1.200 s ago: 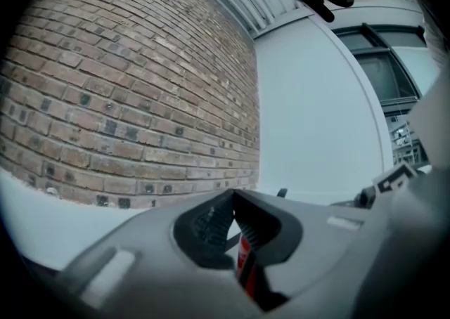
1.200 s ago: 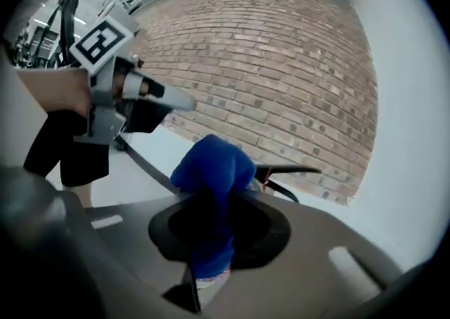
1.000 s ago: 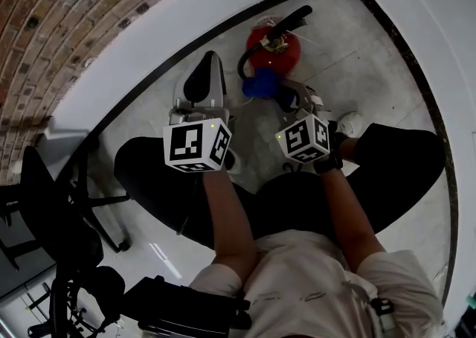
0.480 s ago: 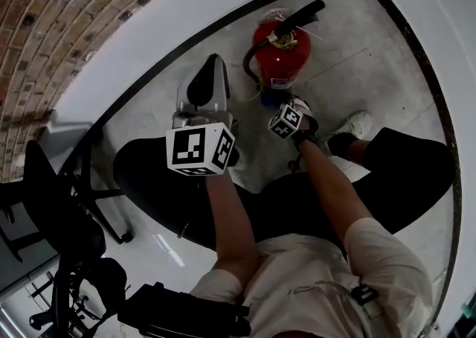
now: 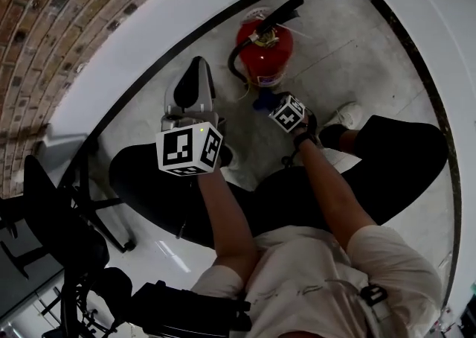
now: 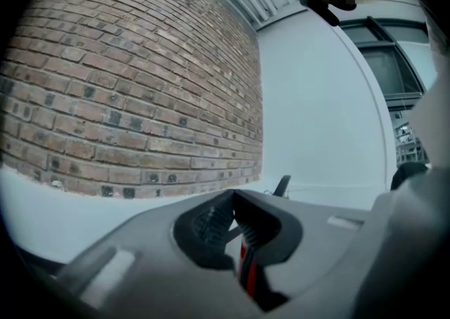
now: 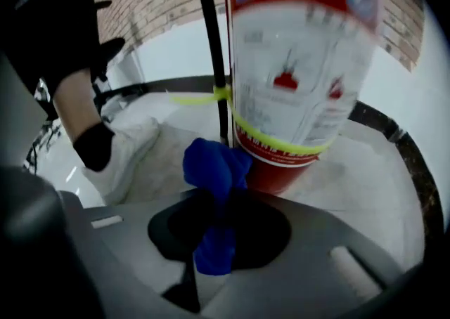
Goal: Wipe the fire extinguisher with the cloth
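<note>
Red fire extinguisher (image 5: 264,50) stands upright on the floor (image 5: 349,53) by the white wall (image 5: 186,9). Blue cloth (image 7: 214,170) sits right at its base, pinched in the right hand-held gripper (image 7: 216,209). Left hand-held gripper (image 6: 234,219) hangs off to the side, jaws together, empty.

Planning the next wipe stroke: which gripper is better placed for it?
Right gripper: its jaws hold the blue cloth beside the fire extinguisher. The left gripper is shut, empty, facing the wall.
</note>
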Demonstrator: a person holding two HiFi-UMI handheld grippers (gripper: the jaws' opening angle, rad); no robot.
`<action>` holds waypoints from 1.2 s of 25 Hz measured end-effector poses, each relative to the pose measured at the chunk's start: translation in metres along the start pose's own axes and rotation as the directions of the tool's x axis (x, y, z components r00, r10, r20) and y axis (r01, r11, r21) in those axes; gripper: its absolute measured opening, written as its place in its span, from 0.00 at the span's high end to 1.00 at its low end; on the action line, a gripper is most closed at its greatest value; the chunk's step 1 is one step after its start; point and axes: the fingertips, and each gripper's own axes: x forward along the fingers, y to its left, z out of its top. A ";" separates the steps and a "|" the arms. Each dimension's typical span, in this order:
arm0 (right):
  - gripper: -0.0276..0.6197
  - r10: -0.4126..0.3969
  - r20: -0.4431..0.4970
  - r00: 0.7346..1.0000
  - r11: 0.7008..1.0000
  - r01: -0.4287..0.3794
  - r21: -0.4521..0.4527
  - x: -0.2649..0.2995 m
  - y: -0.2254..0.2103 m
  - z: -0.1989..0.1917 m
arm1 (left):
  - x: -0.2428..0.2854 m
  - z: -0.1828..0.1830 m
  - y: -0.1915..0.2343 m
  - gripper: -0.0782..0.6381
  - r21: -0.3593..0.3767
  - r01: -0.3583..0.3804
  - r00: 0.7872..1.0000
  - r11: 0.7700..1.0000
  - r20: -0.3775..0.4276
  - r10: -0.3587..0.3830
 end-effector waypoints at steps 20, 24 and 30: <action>0.86 -0.322 0.831 0.454 0.629 -0.554 0.546 -0.268 -0.029 0.162 | 0.001 0.031 -0.028 0.89 0.008 0.053 0.996 0.999 0.069 -0.053; 0.86 -0.378 0.648 0.661 0.478 -0.460 0.748 -0.178 -0.039 0.092 | 0.004 0.025 -0.023 0.89 0.005 0.045 0.997 0.999 0.059 -0.045; 0.86 -0.399 0.394 0.828 0.039 -0.414 0.909 -0.027 -0.058 -0.008 | 0.009 0.010 -0.025 0.89 0.020 0.049 0.999 0.999 0.023 -0.049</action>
